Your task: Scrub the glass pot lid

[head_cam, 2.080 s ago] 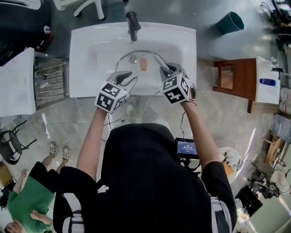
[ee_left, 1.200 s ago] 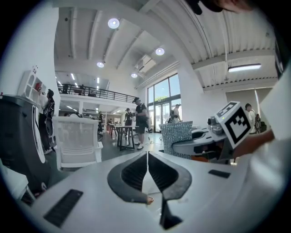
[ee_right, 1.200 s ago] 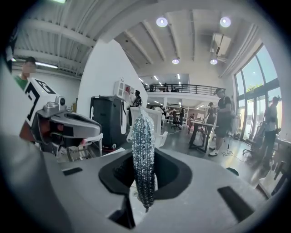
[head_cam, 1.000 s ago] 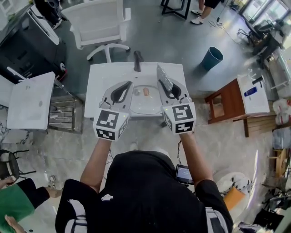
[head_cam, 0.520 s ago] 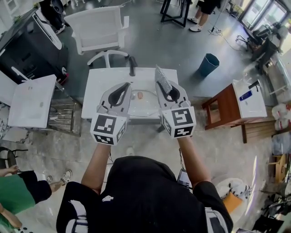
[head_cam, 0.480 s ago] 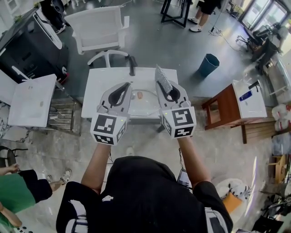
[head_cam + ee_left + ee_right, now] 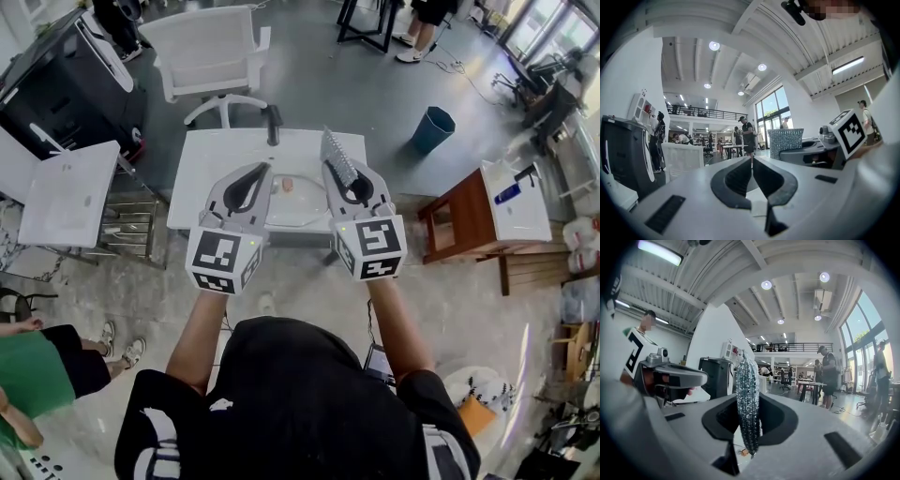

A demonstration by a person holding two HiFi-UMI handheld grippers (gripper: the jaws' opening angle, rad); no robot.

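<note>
Both grippers have risen clear of the sink (image 7: 211, 159), left gripper (image 7: 751, 161) clenched empty, right gripper (image 7: 748, 392) grasping the silvery scrubber (image 7: 746, 376), so the glass pot lid (image 7: 291, 199), mid-basin, seems scrubbed or paused.

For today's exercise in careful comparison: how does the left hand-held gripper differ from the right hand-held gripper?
The left grey hand-held gripper is shut with nothing between its jaws. The right grey hand-held gripper is shut on a silver glittery scrubbing pad, which stands up past its tips. In the head view the left one's tips lean right, while the right one's tips lean left. Both have the same grey build.
</note>
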